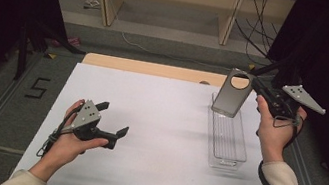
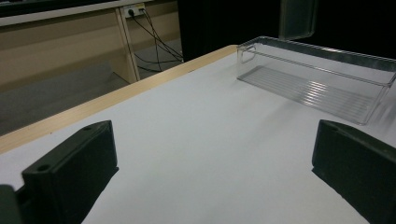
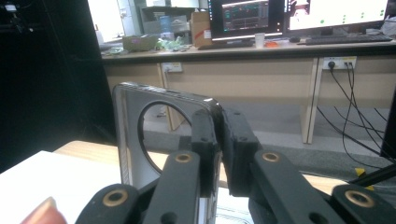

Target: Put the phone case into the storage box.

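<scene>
**Flat panel held over the clear bin**

My right gripper [image 1: 254, 85] is clamped on the top edge of a flat grey panel [image 1: 230, 101] with a round hole near its top. The panel hangs upright, its lower edge just above the far end of the clear bin [image 1: 228, 139] that sits lengthwise near the right edge of the tabletop [image 1: 162, 122]. My left gripper [image 1: 112, 120] rests in my hand near the front left of the tabletop, jaws apart, holding nothing.

I judge the step is to set the panel down into the bin. To do it well I should keep the panel square to the bin's long walls, lower it slowly — no swing — and let go only once its lower edge rests on the ribbed floor.
</scene>
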A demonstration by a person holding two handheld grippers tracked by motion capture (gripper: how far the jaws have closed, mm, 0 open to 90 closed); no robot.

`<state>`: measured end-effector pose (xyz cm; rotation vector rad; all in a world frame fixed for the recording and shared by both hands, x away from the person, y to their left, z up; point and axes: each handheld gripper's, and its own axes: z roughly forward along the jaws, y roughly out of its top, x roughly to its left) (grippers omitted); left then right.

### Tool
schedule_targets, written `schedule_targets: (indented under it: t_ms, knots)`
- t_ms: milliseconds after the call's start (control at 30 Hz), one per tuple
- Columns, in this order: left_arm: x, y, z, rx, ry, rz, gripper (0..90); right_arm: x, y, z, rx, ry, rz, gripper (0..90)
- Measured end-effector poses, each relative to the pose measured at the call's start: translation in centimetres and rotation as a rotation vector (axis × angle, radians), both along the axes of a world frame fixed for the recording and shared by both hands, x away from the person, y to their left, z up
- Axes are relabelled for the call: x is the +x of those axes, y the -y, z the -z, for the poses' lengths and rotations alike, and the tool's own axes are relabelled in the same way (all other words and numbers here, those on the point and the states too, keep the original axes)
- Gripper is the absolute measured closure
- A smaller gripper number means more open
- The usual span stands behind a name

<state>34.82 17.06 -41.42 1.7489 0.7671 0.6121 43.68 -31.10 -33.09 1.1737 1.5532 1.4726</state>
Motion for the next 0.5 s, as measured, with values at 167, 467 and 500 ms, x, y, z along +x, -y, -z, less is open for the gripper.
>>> schedule_targets:
  t_ms: [167,467,500]
  knots:
    - [0.01,-0.02,-0.02,-0.002,-0.001,-0.001,0.0,0.13,0.38,0.15,-0.001,-0.003,0.013,84.5]
    - [0.02,-0.02,-0.03,-0.001,0.000,0.000,0.0,0.28,0.91,0.14,-0.006,0.001,0.028,84.6]
    - [0.02,-0.03,-0.02,-0.002,0.000,0.000,0.0,0.30,0.96,0.14,-0.008,0.001,0.030,84.6]
